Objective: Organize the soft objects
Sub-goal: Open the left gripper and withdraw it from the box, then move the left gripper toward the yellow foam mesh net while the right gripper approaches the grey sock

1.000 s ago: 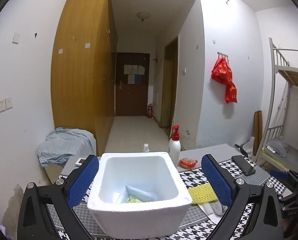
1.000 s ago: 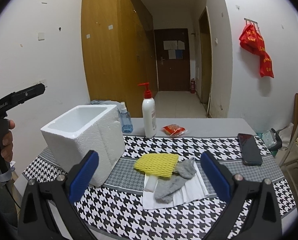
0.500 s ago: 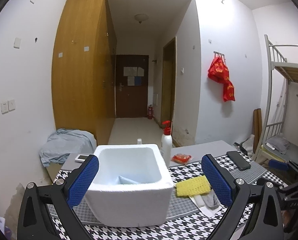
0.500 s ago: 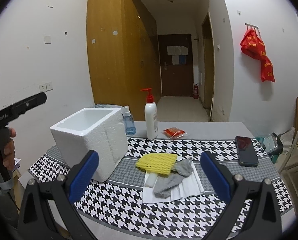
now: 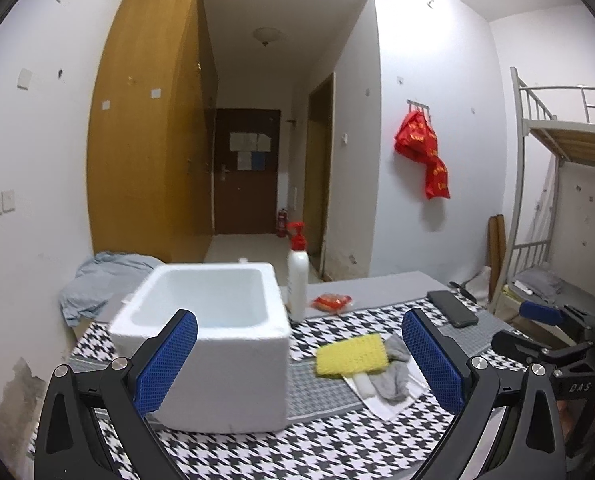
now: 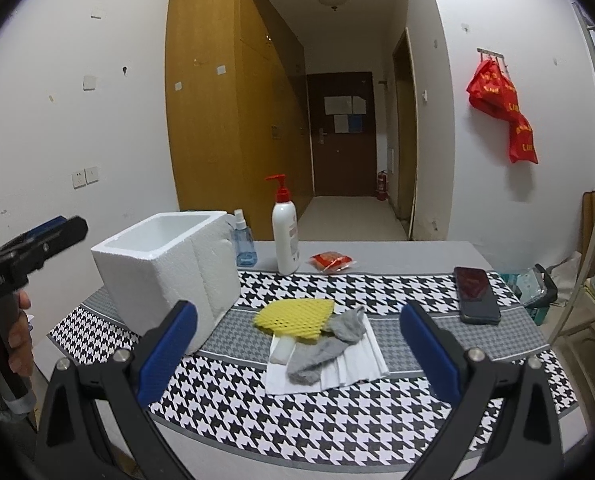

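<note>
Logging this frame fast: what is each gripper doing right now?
Left gripper: open, holding nothing, raised in front of the foam box.
Right gripper: open, holding nothing, facing the yellow sponge and grey sock.

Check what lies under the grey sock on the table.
The grey sock rests on a folded white cloth, its upper end against the yellow foam net. A small white piece pokes out beside it; how far it extends under the net is hidden.

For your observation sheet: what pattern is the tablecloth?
Black-and-white houndstooth tablecloth with grey bands, clearest in the right wrist view.
</note>
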A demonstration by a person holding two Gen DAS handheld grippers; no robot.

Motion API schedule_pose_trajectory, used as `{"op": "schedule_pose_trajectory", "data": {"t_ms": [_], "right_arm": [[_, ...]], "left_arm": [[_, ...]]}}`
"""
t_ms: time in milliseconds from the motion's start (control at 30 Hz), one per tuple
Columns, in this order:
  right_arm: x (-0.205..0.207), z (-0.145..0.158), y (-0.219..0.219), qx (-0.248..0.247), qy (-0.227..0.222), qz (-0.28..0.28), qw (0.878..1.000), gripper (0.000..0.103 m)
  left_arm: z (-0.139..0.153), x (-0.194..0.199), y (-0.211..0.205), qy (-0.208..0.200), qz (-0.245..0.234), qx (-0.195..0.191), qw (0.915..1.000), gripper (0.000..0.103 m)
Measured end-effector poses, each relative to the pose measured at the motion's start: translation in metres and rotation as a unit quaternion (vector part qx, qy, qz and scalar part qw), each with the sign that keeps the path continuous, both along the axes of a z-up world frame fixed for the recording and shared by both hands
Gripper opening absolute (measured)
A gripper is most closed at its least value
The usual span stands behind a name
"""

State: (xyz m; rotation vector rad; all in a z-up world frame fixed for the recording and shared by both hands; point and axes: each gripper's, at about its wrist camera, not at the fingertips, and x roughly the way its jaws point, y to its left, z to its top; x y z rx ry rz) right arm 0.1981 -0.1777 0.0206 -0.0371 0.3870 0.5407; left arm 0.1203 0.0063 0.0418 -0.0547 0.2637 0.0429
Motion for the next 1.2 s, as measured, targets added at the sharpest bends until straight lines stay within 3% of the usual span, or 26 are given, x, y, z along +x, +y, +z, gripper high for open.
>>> {"op": "schedule_pose_trajectory", "data": {"t_ms": [833, 1200], "right_arm": [[0.014, -0.029, -0.026, -0.024, 0.017, -0.019, 0.999, 0.102], [0.033, -0.042, -0.041, -0.028, 0.038, -0.013, 0.999, 0.102]], "left_arm": [[-0.036, 0.020, -0.043, 0.011, -0.041, -0.016, 0.9990, 0.102], [-0.050, 0.041, -0.067, 0.039, -0.044, -0.010, 0.9982, 0.102]]}}
